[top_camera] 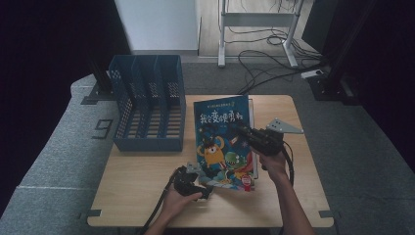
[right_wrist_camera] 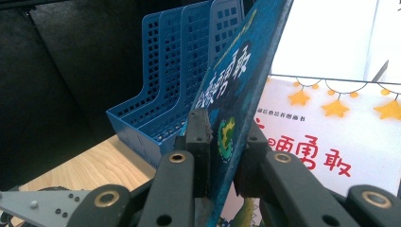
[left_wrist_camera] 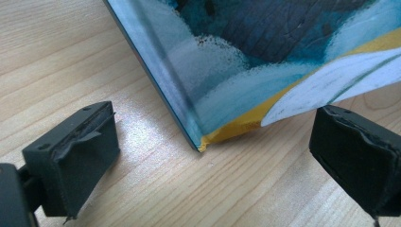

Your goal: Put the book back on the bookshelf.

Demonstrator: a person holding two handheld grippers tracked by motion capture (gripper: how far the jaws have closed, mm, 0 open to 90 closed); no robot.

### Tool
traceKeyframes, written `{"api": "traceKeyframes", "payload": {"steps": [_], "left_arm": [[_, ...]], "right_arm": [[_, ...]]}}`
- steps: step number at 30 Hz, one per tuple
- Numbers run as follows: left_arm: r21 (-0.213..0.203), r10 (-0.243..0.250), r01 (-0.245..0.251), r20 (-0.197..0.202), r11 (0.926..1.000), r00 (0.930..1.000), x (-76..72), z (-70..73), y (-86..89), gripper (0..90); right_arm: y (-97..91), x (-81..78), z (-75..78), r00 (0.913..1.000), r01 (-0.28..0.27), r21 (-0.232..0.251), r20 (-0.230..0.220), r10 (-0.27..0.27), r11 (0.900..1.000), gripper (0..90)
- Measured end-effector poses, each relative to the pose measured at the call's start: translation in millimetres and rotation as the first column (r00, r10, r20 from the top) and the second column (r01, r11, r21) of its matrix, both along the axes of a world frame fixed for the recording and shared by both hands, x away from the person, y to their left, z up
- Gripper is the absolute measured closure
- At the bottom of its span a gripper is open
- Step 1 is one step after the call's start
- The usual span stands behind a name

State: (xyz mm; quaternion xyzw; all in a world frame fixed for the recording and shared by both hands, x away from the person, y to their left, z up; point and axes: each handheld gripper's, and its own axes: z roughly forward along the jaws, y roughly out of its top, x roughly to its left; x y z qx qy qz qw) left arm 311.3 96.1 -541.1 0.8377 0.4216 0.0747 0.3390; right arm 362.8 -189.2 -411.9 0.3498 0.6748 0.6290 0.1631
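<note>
On wooden table (top_camera: 147, 196) | right hand-held gripper (right_wrist_camera: 222, 142) clamps book cover (right_wrist_camera: 236, 80) | left hand-held gripper (left_wrist_camera: 208, 156) open | grey floor (top_camera: 63, 147)

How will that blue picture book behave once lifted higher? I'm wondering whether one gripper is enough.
The book probably stays stiff: its cover looks flat where the right gripper pinches it. The glossy cover may slip. Its lower corner rests on the table, so it could pivot.

"9" on grey floor mat (top_camera: 103, 128); Chinese title on book cover (top_camera: 221, 117), approx. "我会变得勇敢".

blue file rack (top_camera: 149, 105) on table (top_camera: 137, 181)
</note>
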Motion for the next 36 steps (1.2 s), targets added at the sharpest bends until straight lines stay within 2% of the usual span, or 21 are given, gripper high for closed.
{"api": "traceKeyframes", "payload": {"steps": [2, 6, 8, 15, 18, 26, 29, 32, 36], "left_arm": [[0.001, -0.005, 0.005, -0.003, 1.0000, 1.0000, 2.2, 0.2, 0.1, 1.6], [0.004, 0.026, -0.026, 0.001, 0.9997, 0.9997, 13.0, 0.2, -0.7, 1.8], [0.008, 0.026, -0.026, -0.004, 0.9996, 0.9996, 15.8, 0.6, -2.0, 1.8], [0.015, 0.026, -0.026, 0.004, 0.9995, 0.9997, 11.1, 0.4, -2.5, 2.9], [0.018, 0.025, -0.025, 0.005, 0.9995, 0.9997, 9.4, 0.4, -2.7, 3.0], [-0.024, 0.047, -0.047, 0.000, 0.9986, 0.9989, 9.6, 0.4, 4.8, 4.4], [-0.033, 0.020, -0.020, -0.004, 0.9993, 0.9998, 6.0, 0.5, 1.5, 6.0], [-0.005, -0.013, 0.013, 0.019, 0.9999, 0.9997, 0.1, -0.6, -4.2, 5.8], [0.044, -0.011, 0.009, 0.054, 0.9990, 0.9985, -3.1, -2.3, -10.1, 5.9]], "right_arm": [[-0.4, -0.7, 0.0, 1.0000, -0.003, -0.001, 0.004, 0.003, 1.0000, 78.8], [-0.5, 1.0, 4.7, 0.9998, 0.005, -0.033, 0.021, -0.004, 0.9995, 78.6], [-0.2, 3.0, 6.2, 0.9997, 0.008, -0.039, 0.024, -0.007, 0.9992, 78.7], [-5.3, 0.9, 1.3, 0.9996, -0.012, -0.008, 0.027, 0.012, 0.9999, 79.1], [-5.6, -3.8, 1.5, 0.9990, -0.016, -0.013, 0.040, 0.016, 0.9998, 79.2], [-13.6, -12.2, -4.3, 0.9988, -0.015, -0.005, 0.047, 0.015, 0.9999, 78.9], [-16.0, -13.7, -6.4, 0.9985, -0.015, -0.001, 0.052, 0.015, 0.9999, 78.8], [-14.4, -14.1, -5.2, 0.9982, -0.015, -0.011, 0.058, 0.016, 0.9998, 78.7], [-10.9, -13.9, -1.9, 0.9981, -0.016, -0.029, 0.059, 0.017, 0.9995, 78.5]]}}
